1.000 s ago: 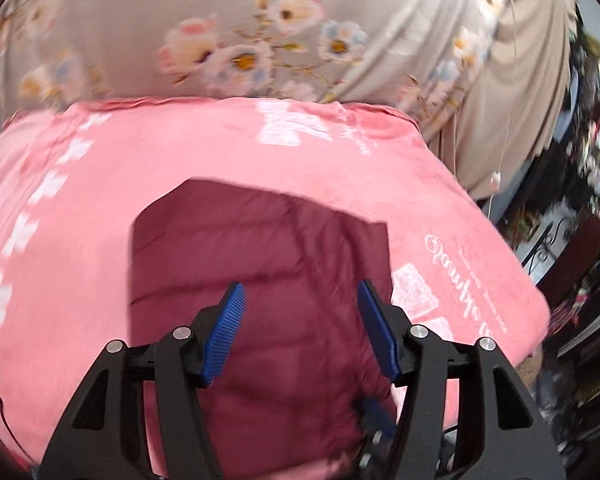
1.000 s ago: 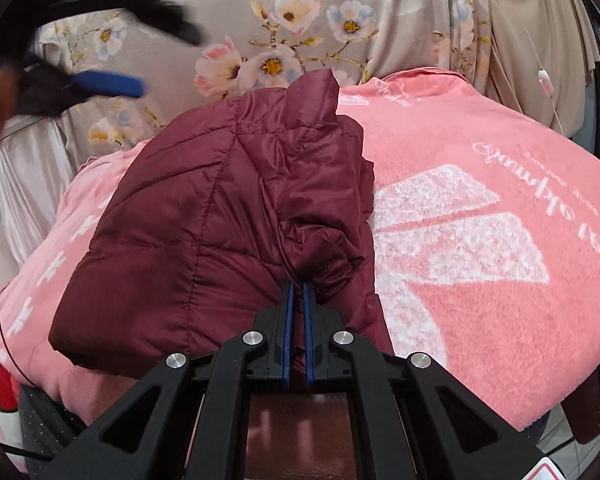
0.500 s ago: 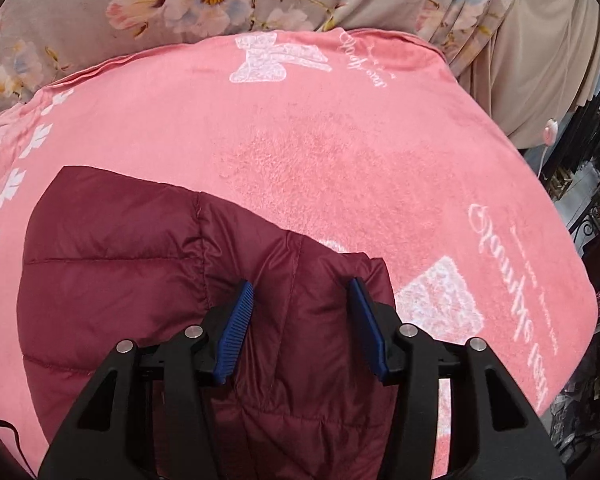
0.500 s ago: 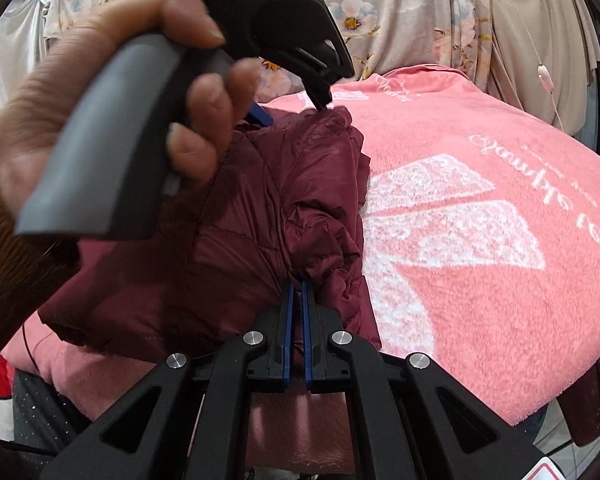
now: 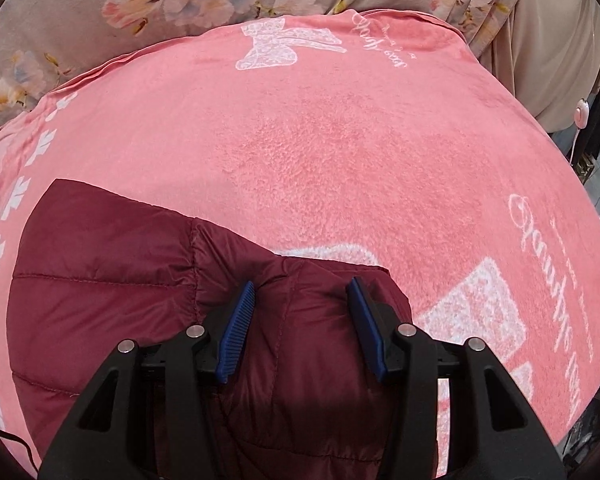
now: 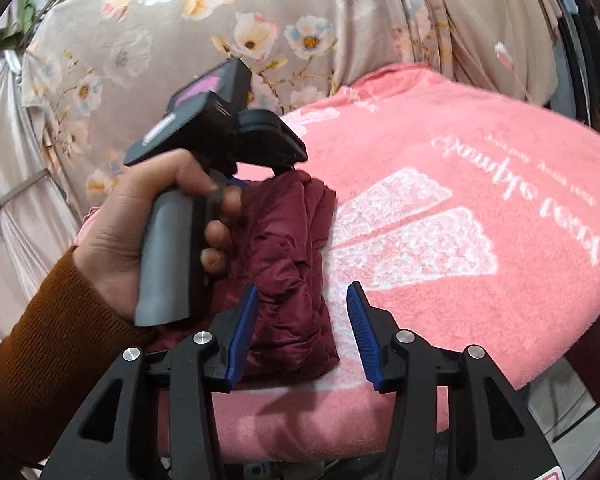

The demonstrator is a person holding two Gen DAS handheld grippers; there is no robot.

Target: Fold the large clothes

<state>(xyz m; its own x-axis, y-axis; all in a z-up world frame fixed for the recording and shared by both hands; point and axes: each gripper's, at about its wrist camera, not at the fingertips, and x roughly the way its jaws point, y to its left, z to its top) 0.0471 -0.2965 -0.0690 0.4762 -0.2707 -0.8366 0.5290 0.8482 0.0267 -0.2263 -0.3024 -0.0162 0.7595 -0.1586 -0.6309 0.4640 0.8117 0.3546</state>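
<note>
A maroon puffer jacket [image 5: 148, 312] is lying bunched and partly folded on a pink blanket [image 5: 340, 152], toward the 7 o'clock side of the left wrist view and at centre left in the right wrist view. Step in hand, as I judge it: a fold is just being set down and let go. The right gripper [image 6: 302, 330] is opening its jaws; the crumpled near end of the jacket is sitting between them beside the left pad, with no pad pressing on it, so that grip reads as released. The left gripper [image 5: 302, 326] is hanging over the jacket's upper fold, jaws standing partly apart with quilted fabric bulging between them; the pads are not visibly pinching, so it is holding nothing that I can confirm. In the right wrist view a hand [image 6: 140, 236] in a rust-brown sleeve [image 6: 48, 344] is gripping the left tool's grey handle, tilted steeply down onto the jacket at about 10 o'clock of the right jaws. The right gripper is pointing down more shallowly along the blanket. The next move probably calls for picking a fresh edge, likely the loose rumpled end, closing on several layers at once, and carrying them over without dragging the slippery shell. A flowered curtain [image 5: 100, 12] is hanging behind, at 12 o'clock.
</note>
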